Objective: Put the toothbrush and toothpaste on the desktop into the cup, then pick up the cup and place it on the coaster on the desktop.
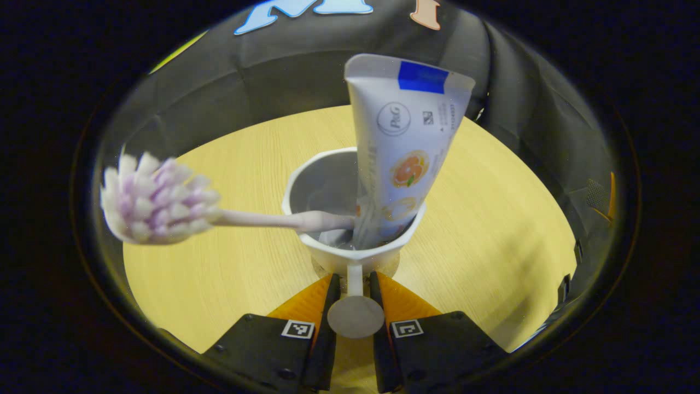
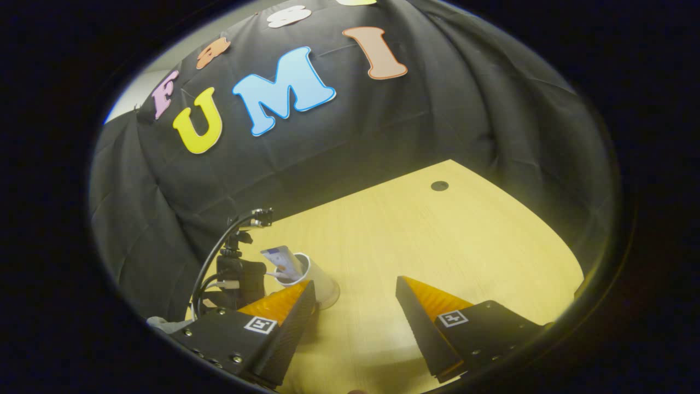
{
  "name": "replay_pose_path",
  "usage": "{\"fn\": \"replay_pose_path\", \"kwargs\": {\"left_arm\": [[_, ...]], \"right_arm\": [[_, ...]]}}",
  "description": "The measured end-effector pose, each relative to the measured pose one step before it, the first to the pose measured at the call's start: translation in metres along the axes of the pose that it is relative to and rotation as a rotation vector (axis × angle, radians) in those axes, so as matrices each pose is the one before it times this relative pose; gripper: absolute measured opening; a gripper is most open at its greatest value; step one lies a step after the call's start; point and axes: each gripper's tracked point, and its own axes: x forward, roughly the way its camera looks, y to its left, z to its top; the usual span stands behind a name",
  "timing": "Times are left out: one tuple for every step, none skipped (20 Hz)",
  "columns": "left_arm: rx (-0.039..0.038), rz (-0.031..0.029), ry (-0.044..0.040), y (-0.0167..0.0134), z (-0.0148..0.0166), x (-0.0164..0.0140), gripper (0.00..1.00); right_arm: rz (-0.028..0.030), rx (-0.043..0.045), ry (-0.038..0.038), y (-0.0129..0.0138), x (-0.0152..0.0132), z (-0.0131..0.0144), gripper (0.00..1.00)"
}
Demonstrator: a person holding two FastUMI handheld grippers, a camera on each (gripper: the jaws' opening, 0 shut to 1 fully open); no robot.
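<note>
In the left gripper view a white cup (image 1: 350,189) stands close ahead over the wooden desktop (image 1: 492,235). A white toothpaste tube (image 1: 407,148) stands upright in it. A toothbrush (image 1: 273,219) leans out to the left, its purple-and-white bristle head (image 1: 156,200) nearest the camera. My left gripper (image 1: 355,279) is shut on the cup's handle (image 1: 355,314), one finger on each side. In the right gripper view the cup (image 2: 314,276) with the tube (image 2: 281,260) shows small at lower left, held by the left gripper (image 2: 235,273). My right gripper (image 2: 356,282) is open, with bare desktop between its fingers.
Black cloth walls close the desk at the back and sides. A small dark round spot (image 2: 439,185) lies on the far part of the desktop (image 2: 437,241). A cable (image 2: 219,246) arcs above the left gripper's body.
</note>
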Motion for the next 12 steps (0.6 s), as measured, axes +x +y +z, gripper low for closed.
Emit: {"fn": "replay_pose_path", "kwargs": {"left_arm": [[-0.00429, 0.00079, -0.01366, -0.00097, 0.00235, -0.00200, 0.37], [-0.00168, -0.00210, -0.01652, -0.00251, 0.00429, -0.00548, 0.44], [-0.00187, 0.00644, -0.01571, -0.00021, 0.00313, -0.00515, 0.41], [-0.00174, -0.00195, -0.02739, -0.00315, 0.00531, -0.00616, 0.47], [0.00186, -0.00035, -0.02877, -0.00348, 0.00562, -0.00770, 0.53], [0.00308, 0.00338, -0.03005, -0.00200, 0.00812, -0.00870, 0.61], [-0.00038, -0.00517, -0.03251, -0.00448, 0.00738, -0.00808, 0.54], [0.00036, 0.00110, -0.02939, -0.00421, 0.00491, -0.00964, 0.75], [0.00018, 0.01184, -0.02948, -0.00049, 0.00513, -0.00963, 0.77], [-0.00458, 0.00923, -0.03441, -0.00056, 0.00644, -0.01039, 0.77], [-0.01347, -0.00527, -0.03414, -0.00398, 0.00531, -0.01041, 0.74], [-0.01658, 0.00488, -0.03295, -0.00187, 0.00652, -0.01146, 0.82]], "right_arm": [[-0.00395, -0.01982, -0.00165, -0.00017, -0.00001, 0.00057, 0.91], [-0.00156, -0.01902, -0.00136, -0.00004, -0.00040, -0.00029, 0.91], [0.00130, -0.01630, -0.00126, 0.00062, -0.00048, 0.00119, 0.91], [0.00325, -0.01354, -0.00257, 0.00132, -0.00269, 0.00067, 0.91], [0.00596, -0.00987, -0.00286, 0.00229, -0.00249, 0.00169, 0.91], [0.00713, -0.00646, -0.00273, 0.00173, -0.00348, 0.00025, 0.91], [0.01083, -0.00555, -0.00276, 0.00222, -0.00207, 0.00148, 0.91], [0.01003, -0.00661, -0.00417, 0.00199, -0.00089, 0.00121, 0.91], [0.00843, -0.00989, -0.00492, 0.00127, -0.00104, 0.00220, 0.91], [0.00848, -0.01215, -0.00728, 0.00263, -0.00156, 0.00301, 0.91], [0.00641, -0.01251, -0.00718, 0.00227, -0.00155, 0.00303, 0.91], [0.00894, -0.01284, -0.00708, 0.00260, -0.00196, 0.00244, 0.91]]}}
